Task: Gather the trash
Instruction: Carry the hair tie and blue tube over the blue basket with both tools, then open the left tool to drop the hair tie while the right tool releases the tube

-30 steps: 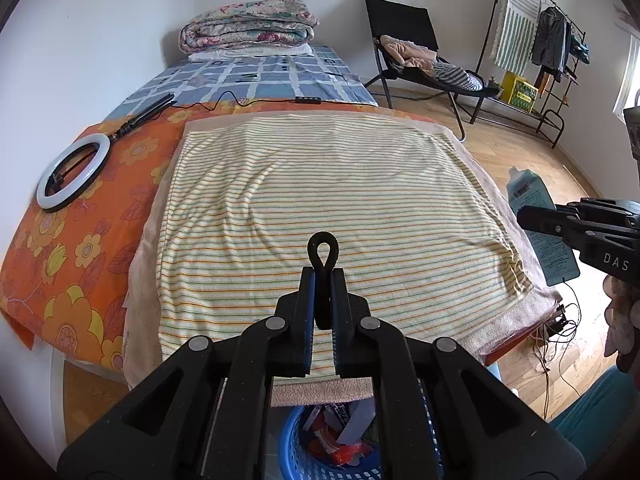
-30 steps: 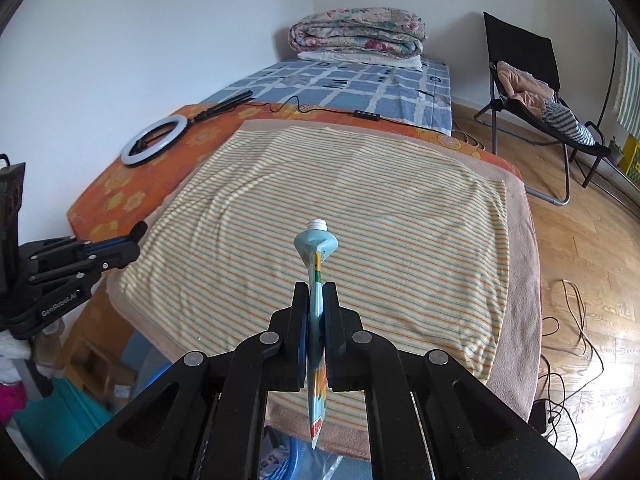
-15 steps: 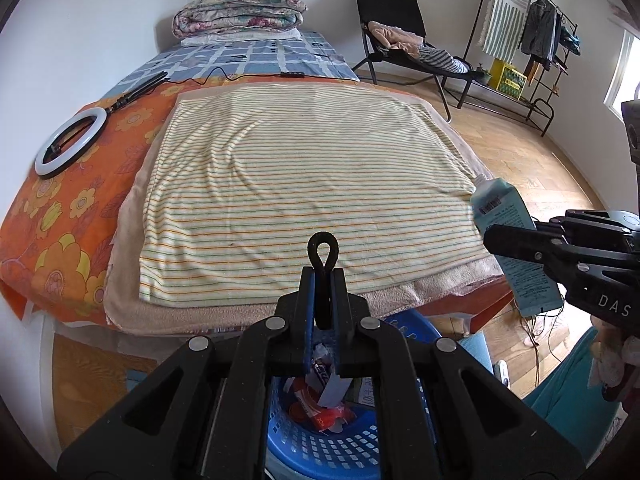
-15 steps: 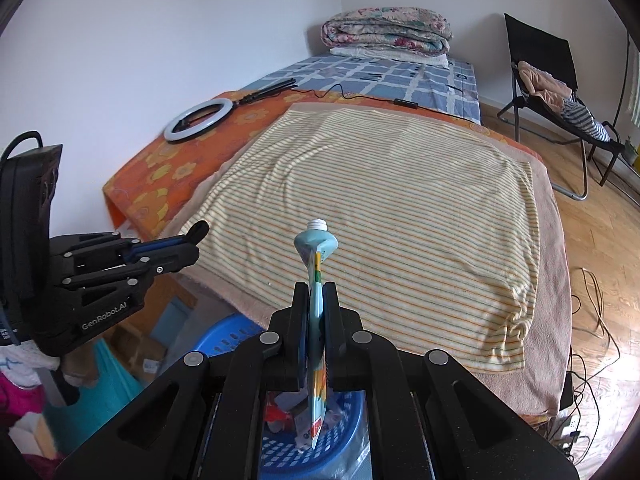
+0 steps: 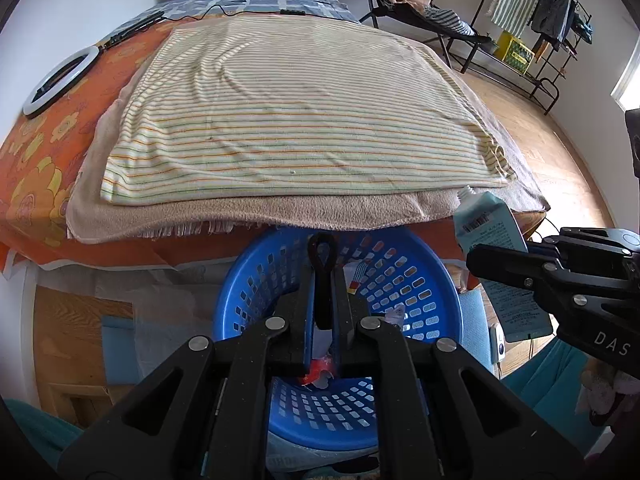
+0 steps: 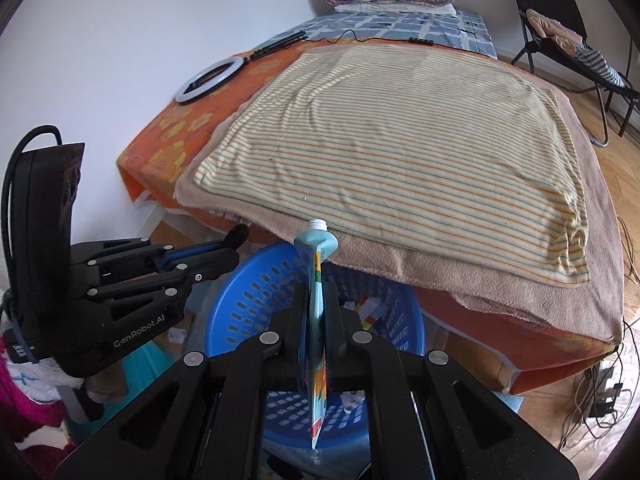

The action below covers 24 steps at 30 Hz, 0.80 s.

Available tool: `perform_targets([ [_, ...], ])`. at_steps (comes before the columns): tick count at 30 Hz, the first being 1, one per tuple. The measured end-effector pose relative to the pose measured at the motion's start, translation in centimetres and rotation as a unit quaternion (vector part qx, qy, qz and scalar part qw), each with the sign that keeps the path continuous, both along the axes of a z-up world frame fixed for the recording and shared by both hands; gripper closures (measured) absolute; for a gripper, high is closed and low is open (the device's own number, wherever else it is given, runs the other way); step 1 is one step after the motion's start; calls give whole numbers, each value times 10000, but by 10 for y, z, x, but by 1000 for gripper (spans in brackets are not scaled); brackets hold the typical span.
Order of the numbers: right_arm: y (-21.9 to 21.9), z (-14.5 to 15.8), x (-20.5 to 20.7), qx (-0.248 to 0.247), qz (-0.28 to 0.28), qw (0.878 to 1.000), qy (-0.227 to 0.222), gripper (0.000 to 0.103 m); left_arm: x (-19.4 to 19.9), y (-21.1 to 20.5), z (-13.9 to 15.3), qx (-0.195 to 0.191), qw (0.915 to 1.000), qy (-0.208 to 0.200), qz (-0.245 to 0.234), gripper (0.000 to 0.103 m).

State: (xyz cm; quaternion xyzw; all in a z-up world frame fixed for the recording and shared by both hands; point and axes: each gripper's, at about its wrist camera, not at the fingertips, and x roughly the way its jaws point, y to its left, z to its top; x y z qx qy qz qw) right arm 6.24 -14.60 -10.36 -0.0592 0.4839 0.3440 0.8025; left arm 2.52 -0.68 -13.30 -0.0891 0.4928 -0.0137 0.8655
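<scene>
Both grippers have dropped from over the bed to above the blue basket (image 5: 420,280), which a second ago was barely peeking out at the near bed edge and now fills the lower centre of both views; so this is the drop-off stage, release looks next. Right gripper (image 6: 319,316) pinches a flattened light-blue tube (image 6: 318,280), white capless neck pointing up and far, crimped tail hanging down over the basket's near part. Left gripper (image 5: 325,312) is pressed together on a small black loop (image 5: 321,252), poised above the basket too. Basket already holds scraps: red and white wrappers. Striped towel (image 5: 296,120) on the bed looks cleared of trash. Ring light (image 5: 60,80) lies far left.
</scene>
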Motion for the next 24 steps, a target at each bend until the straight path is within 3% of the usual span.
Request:
perform_targets([
  [12, 1, -45, -14, -174, -13, 9982, 565, 98, -7, 2, -38, -22, 9988, 479, 56, 98],
  [24, 5, -66, -8, -323, -104, 9968, 728, 98, -8, 3, -55, 17, 9976, 688, 53, 98],
])
